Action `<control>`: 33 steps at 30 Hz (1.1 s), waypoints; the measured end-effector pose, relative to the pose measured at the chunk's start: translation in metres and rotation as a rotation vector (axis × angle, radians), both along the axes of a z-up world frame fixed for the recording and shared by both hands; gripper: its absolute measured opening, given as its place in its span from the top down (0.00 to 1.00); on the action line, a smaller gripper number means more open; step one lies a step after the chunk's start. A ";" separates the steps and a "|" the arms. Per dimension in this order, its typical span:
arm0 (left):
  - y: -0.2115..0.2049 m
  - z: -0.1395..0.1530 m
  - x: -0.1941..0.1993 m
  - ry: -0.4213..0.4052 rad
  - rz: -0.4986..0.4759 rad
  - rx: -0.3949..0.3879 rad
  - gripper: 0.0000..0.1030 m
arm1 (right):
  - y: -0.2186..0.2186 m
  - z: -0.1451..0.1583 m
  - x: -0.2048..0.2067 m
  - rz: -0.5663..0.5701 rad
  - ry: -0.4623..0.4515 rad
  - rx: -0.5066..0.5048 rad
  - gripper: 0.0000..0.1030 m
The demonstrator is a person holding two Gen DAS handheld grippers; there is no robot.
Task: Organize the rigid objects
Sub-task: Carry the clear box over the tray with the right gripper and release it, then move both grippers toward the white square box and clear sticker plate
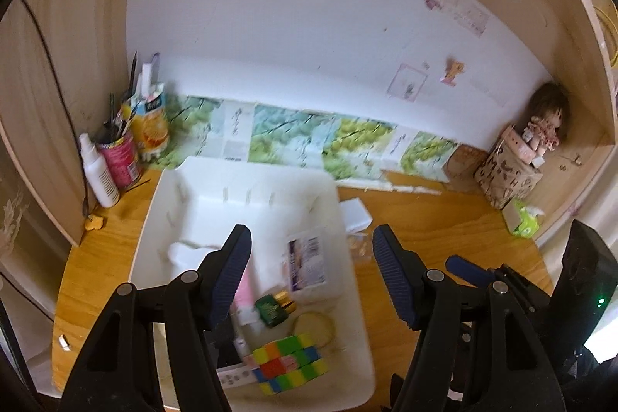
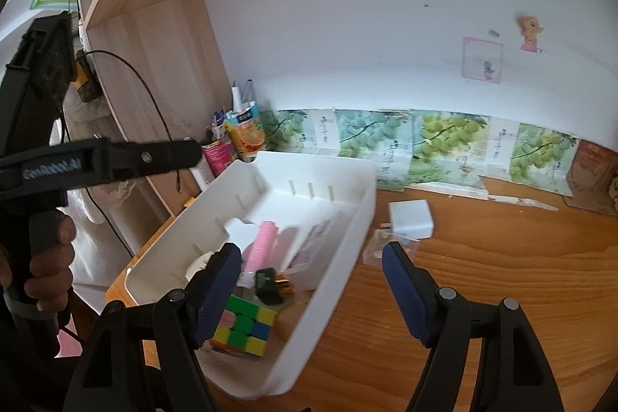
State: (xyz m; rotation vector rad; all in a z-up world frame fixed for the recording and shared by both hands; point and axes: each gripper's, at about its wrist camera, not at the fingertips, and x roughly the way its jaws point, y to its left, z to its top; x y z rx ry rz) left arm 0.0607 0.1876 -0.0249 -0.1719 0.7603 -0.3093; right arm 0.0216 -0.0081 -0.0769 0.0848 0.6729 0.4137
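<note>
Nearest the lens, the blue-padded jaws of the left hand-held gripper are seen spread apart with nothing clamped between them, poised above the near end of a white bin. Inside the bin, a colourful puzzle cube is found at the near end, with a dark green bottle with a gold cap, a pink tube, a round yellowish object and a clear box with a purple label beyond it. The right hand-held gripper is likewise held apart and empty, its left pad over the bin, its right pad over the wooden counter. On the counter just right of the bin, a small white box and a clear plastic piece are seen. At the far left, a white spray bottle and a pink can of pens are stood.
</note>
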 end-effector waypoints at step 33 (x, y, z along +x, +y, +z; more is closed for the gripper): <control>-0.122 -0.026 0.000 0.212 0.214 0.077 0.30 | -0.156 -0.010 0.072 0.158 -0.070 -0.076 0.26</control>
